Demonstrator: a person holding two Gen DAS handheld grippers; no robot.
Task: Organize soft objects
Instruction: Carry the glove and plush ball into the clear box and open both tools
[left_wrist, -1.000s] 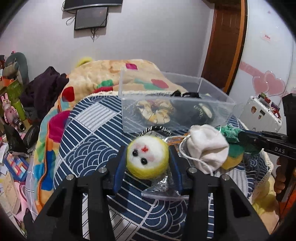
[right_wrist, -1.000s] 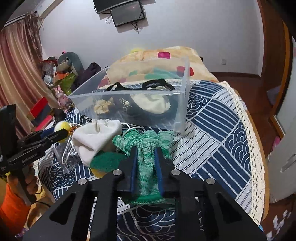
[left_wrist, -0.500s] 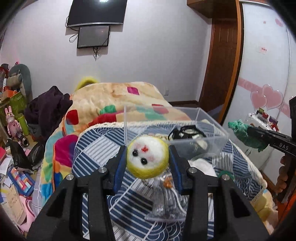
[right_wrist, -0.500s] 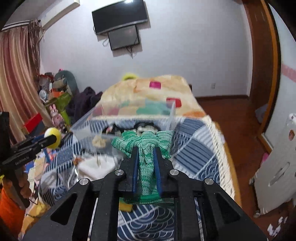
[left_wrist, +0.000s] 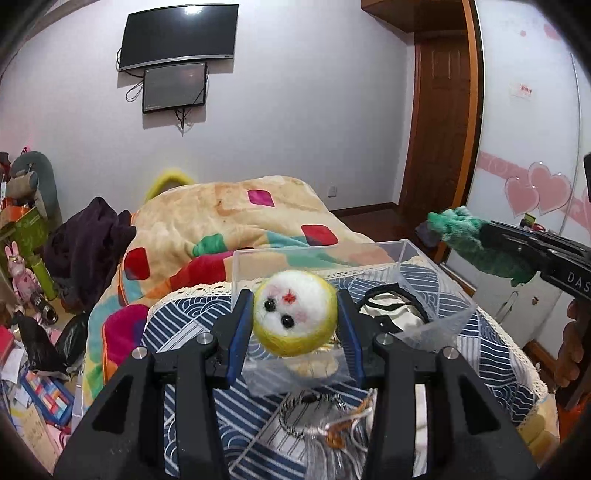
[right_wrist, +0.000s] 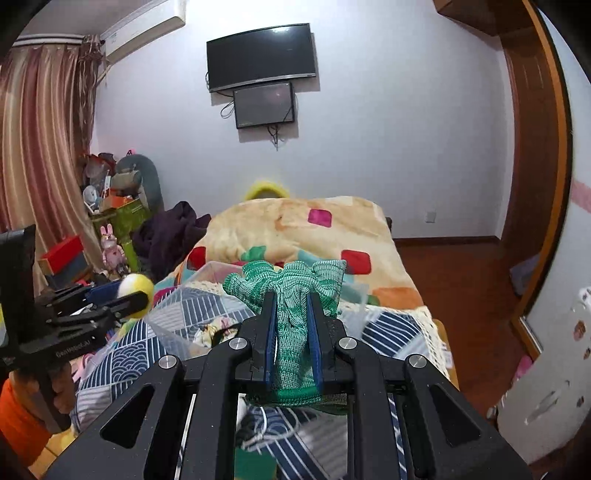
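My left gripper is shut on a round yellow-and-white felt ball toy with a small face, held in the air over the near end of the clear plastic bin. My right gripper is shut on a green knit glove, also lifted above the bed. In the left wrist view the right gripper with the glove is at the right, beyond the bin. In the right wrist view the left gripper with the ball is at the left. The bin holds a black strap and pale cloth.
The bin rests on a blue-and-white patterned cover on the bed, with a colourful blanket behind. A clear bag with cords lies under the left gripper. Clutter and toys stand left of the bed; a wardrobe is right.
Both grippers have risen from the bed surface with their objects. The ball and the glove now hang higher, above the bin, and the views look further across the room.
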